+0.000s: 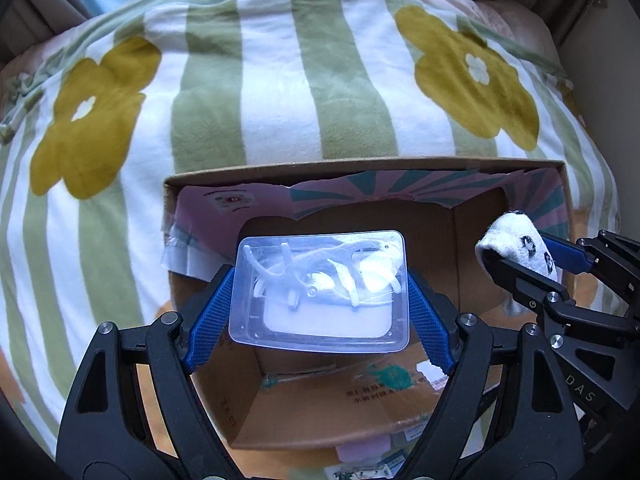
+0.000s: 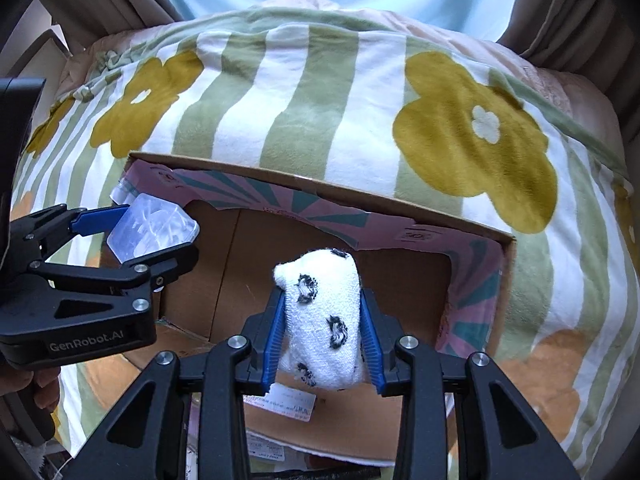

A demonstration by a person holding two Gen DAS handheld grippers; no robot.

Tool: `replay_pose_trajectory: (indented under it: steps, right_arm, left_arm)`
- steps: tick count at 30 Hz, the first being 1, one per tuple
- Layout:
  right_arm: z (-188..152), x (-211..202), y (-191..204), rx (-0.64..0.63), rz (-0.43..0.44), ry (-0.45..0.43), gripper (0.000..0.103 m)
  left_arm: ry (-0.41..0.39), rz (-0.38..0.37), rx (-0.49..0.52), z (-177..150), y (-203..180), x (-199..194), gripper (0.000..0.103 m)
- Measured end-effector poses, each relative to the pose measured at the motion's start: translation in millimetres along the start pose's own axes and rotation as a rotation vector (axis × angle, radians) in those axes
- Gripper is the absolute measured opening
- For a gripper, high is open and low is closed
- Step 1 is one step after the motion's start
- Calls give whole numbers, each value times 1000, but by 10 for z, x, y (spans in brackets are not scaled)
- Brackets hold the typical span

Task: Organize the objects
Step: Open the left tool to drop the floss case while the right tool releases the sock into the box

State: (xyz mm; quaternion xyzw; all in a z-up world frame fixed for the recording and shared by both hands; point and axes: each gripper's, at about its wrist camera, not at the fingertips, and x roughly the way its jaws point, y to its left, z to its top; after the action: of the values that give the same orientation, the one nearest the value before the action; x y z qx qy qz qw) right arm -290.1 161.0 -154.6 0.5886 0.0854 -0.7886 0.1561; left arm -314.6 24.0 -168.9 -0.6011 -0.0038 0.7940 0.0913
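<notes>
Cardboard walls of the open brown box (image 1: 472,248) lie beneath a clear plastic case of white parts (image 1: 322,292) clamped by the left gripper (image 1: 320,300) and a rolled white black-spotted sock (image 2: 324,320) pinched by the right gripper (image 2: 322,328); each is best lowered well inside before release.

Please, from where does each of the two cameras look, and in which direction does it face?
Left wrist view: sits on the left gripper, facing forward and down into the open brown cardboard box; its blue-padded fingers clamp a clear plastic case; the right gripper enters at right.
Right wrist view: sits on the right gripper, facing the same box; its fingers clamp a rolled white cloth with black marks; the left gripper and part of a hand show at left.
Shared: box, both held items, green-striped flowered blanket.
</notes>
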Motion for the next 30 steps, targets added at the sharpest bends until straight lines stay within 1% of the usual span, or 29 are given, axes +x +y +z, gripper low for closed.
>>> replay_pose_trajectory:
  steps: [5, 11, 12, 13, 14, 15, 16, 18, 23, 27, 30]
  right_arm:
    - [-41, 254, -4, -40, 11, 28, 33]
    - [-71, 288, -76, -31, 21, 28, 33]
    - [-74, 281, -85, -33, 28, 28, 36]
    - [-79, 282, -84, -37, 40, 39, 47]
    - [-84, 288, -81, -41, 46, 53, 57]
    - [-92, 284, -85, -44, 47, 56, 86]
    - [-114, 263, -89, -48, 59, 48, 100]
    - [-167, 242, -91, -53, 81, 44, 101]
    - [-243, 206, -111, -44, 62, 37, 101]
    - [-242, 177, -127, -28, 49, 31, 101]
    - [-223, 145, -113, -18, 35, 35, 101]
  left_arm:
    - [25, 14, 30, 35, -3, 321, 80]
    - [18, 17, 59, 94, -27, 362, 80]
    - [15, 20, 65, 97, -38, 349, 81]
    - [16, 23, 71, 110, -50, 345, 82]
    - [20, 22, 72, 129, -58, 343, 92]
    - [23, 18, 70, 145, -65, 339, 102]
    - [20, 19, 66, 155, -70, 329, 103]
    - [20, 17, 64, 166, -82, 305, 103]
    - [21, 16, 70, 136, -129, 287, 103]
    - [22, 32, 83, 107, -164, 269, 103]
    - [13, 30, 71, 95, -144, 196, 103]
